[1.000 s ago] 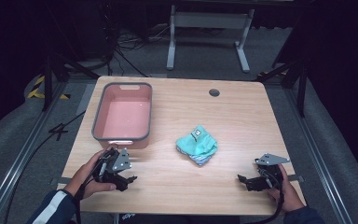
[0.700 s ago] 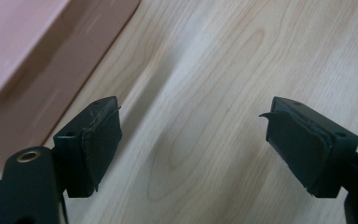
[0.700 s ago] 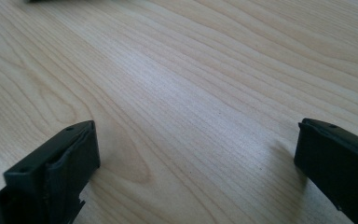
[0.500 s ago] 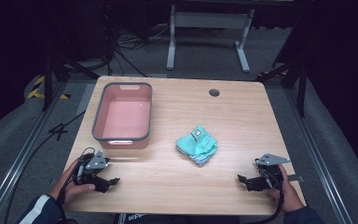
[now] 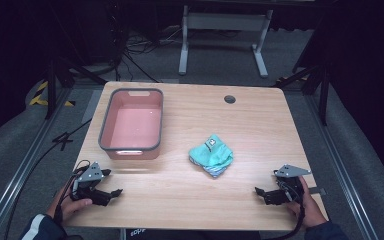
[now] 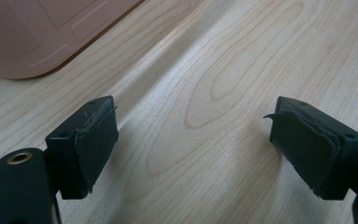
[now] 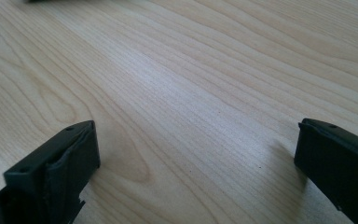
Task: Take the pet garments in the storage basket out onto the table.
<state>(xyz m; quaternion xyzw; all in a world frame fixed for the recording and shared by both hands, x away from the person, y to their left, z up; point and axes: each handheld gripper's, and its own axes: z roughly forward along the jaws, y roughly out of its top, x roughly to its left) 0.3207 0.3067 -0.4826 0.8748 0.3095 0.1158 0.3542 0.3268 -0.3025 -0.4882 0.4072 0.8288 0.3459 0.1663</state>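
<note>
A pink tub point(image 5: 132, 125) with a grey rim stands empty on the left half of the wooden table point(image 5: 260, 125). A crumpled teal cloth point(image 5: 211, 156) with a small white label lies near the table's middle, right of the tub. My left gripper point(image 5: 112, 192) rests low at the near left corner, jaws pointing right, open with nothing between them. In the left gripper view the gripper point(image 6: 191, 140) frames bare wood, with the tub's wall point(image 6: 28, 37) at the top left. My right gripper point(image 5: 260, 192) sits at the near right, jaws pointing left, and it point(image 7: 196, 158) is open over bare wood.
A round cable hole point(image 5: 229, 99) is near the table's far edge. Beyond the table stands a metal frame point(image 5: 225, 30) on dark floor. Cables point(image 5: 55, 145) run along the floor at the left. Wood lies bare between the two grippers.
My left gripper has moved left from in front of the tub toward the near left corner and sunk closer to the table. The right gripper, cloth and tub have stayed put.
</note>
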